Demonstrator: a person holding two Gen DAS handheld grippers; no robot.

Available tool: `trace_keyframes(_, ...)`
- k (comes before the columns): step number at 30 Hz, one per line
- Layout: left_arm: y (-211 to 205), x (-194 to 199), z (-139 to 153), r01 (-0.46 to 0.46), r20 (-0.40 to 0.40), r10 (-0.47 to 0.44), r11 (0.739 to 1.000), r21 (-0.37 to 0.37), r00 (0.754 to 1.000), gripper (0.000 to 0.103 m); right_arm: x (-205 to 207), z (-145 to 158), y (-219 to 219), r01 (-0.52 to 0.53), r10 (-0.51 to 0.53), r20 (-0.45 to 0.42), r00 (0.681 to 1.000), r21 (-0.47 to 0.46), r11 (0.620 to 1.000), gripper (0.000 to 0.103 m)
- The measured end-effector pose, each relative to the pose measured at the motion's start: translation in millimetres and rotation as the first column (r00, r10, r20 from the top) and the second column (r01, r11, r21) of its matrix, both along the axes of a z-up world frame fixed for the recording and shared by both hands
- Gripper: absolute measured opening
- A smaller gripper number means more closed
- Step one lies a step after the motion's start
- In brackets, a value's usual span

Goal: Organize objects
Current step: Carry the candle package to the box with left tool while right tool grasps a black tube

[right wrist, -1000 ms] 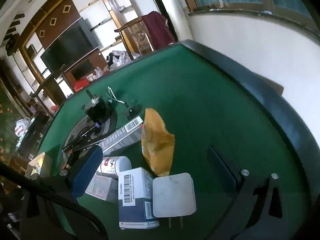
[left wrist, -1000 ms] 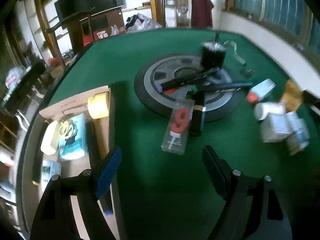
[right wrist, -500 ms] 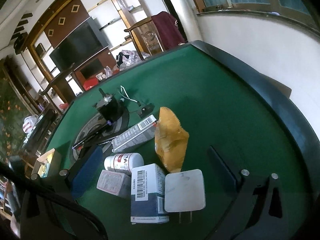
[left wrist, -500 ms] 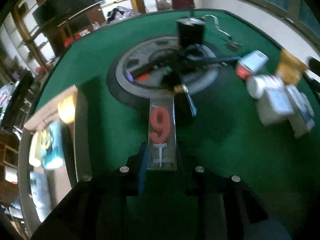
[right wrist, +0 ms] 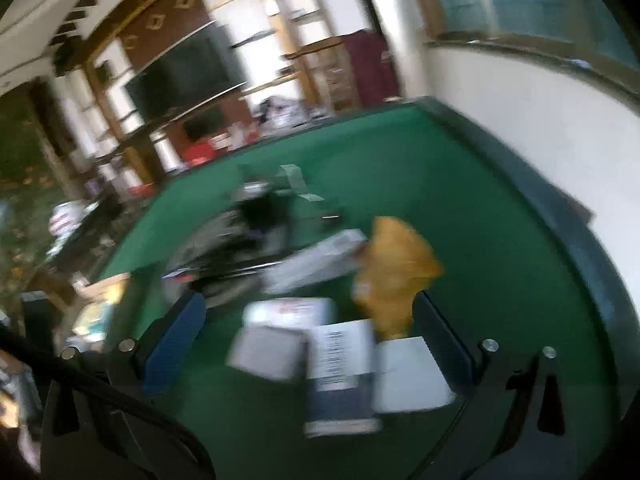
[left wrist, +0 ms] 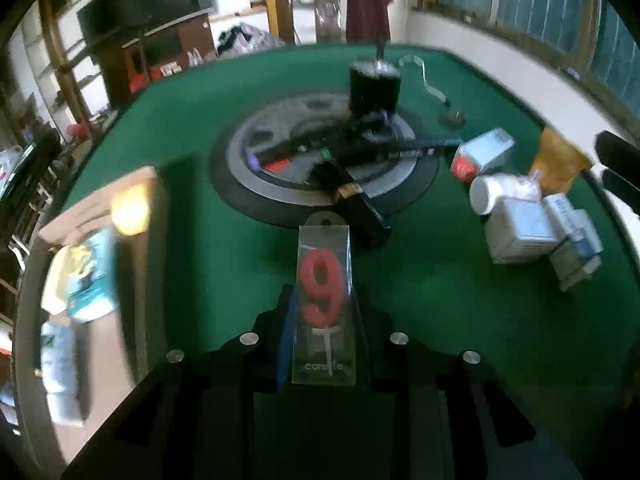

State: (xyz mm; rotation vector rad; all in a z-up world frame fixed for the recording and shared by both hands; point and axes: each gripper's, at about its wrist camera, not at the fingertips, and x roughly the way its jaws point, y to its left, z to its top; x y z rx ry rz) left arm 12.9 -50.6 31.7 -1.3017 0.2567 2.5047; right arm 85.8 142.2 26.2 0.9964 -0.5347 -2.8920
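The left tool (left wrist: 324, 312), wide open a second ago, has closed on the candle packet (left wrist: 325, 304), lifting it off the table (left wrist: 248, 264). The cardboard box (left wrist: 96, 240) at nine o'clock looks its likely destination; the right tool (right wrist: 308, 328) hangs open above the boxes.

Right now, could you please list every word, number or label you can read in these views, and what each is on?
"9": red candle inside the clear candle package.
"candle": bottom of that package.
Boxes, white bottle and barcode box: print too blurred to read.
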Motion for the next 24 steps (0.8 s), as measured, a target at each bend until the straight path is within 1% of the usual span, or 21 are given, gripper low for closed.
trace_keyframes(2,-17.7,9.5,13.9,-0.009,-0.010,0.010,0.997,0.073,1.000,0.023,-9.6,12.1,-20.7,-0.081,0.082,0.025,0.996,-0.022,0.996,0.103)
trace_keyframes(4,-41.2,23.0,31.0,-0.023,-0.027,0.027,0.989,0.149,0.999,0.023,-25.4,18.4,-45.6,-0.171,0.174,0.055,0.983,-0.059,0.984,0.103)
trace_keyframes(5,-47.8,26.7,35.6,-0.027,-0.031,0.033,0.985,0.169,0.999,0.023,-37.3,18.1,-60.6,-0.217,0.222,0.088,0.971,-0.069,0.974,0.103)
trace_keyframes(7,-71.8,35.3,46.8,-0.047,-0.043,0.058,0.974,0.222,0.997,0.023,-64.9,8.1,-91.5,-0.267,0.274,0.169,0.947,-0.064,0.961,0.103)
trace_keyframes(8,-82.2,36.7,50.3,-0.056,-0.047,0.069,0.970,0.235,0.997,0.023,-74.9,1.4,-103.4,-0.279,0.283,0.196,0.939,-0.048,0.959,0.097)
trace_keyframes(9,-93.7,40.2,53.2,-0.067,-0.049,0.082,0.966,0.248,0.995,0.023,-87.4,-8.4,-117.1,-0.279,0.273,0.235,0.933,-0.009,0.960,0.088)
trace_keyframes(10,-109.1,44.6,56.3,-0.083,-0.053,0.100,0.960,0.266,0.994,0.023,-100.6,-19.1,-128.7,-0.274,0.253,0.276,0.927,0.041,0.961,0.081)
trace_keyframes(12,-134.7,50.9,60.0,-0.114,-0.064,0.136,0.955,0.273,0.989,0.023,-118.1,-39.6,-142.3,-0.264,0.218,0.343,0.914,0.093,0.960,0.049)
trace_keyframes(14,-161.5,54.5,61.0,-0.157,-0.081,0.184,0.952,0.263,0.980,0.024,-129.6,-60.9,-150.0,-0.252,0.185,0.409,0.894,0.116,0.961,0.039)
trace_keyframes(16,-190.6,55.4,59.5,-0.206,-0.080,0.234,0.943,0.261,0.969,0.024,-128.5,-62.5,-156.5,-0.230,0.142,0.373,0.917,0.202,0.952,0.025)
trace_keyframes(17,-201.5,53.4,56.3,-0.231,-0.076,0.258,0.937,0.263,0.963,0.024,-128.8,-65.7,-159.9,-0.235,0.140,0.381,0.914,0.217,0.947,0.015)
trace_keyframes(18,-213.2,51.8,53.9,-0.255,-0.071,0.283,0.930,0.264,0.957,0.024,-127.7,-67.1,-162.6,-0.227,0.126,0.373,0.919,0.240,0.944,0.015)
trace_keyframes(19,-225.1,49.5,51.2,-0.281,-0.066,0.308,0.923,0.263,0.949,0.024,-126.3,-68.9,-163.6,-0.228,0.127,0.371,0.920,0.241,0.943,0.015)
trace_keyframes(21,-242.7,47.5,45.8,-0.320,-0.058,0.346,0.910,0.263,0.936,0.024,-121.8,-70.4,-162.3,-0.227,0.136,0.367,0.920,0.217,0.949,0.015)
trace_keyframes(23,-251.6,42.8,37.7,-0.338,-0.046,0.362,0.904,0.262,0.931,0.024,-113.9,-66.3,-159.7,-0.218,0.139,0.351,0.926,0.196,0.956,0.015)
trace_keyframes(24,-257.6,40.4,33.7,-0.349,-0.034,0.370,0.900,0.262,0.929,0.024,-109.4,-61.7,-157.4,-0.219,0.154,0.342,0.927,0.161,0.962,0.015)
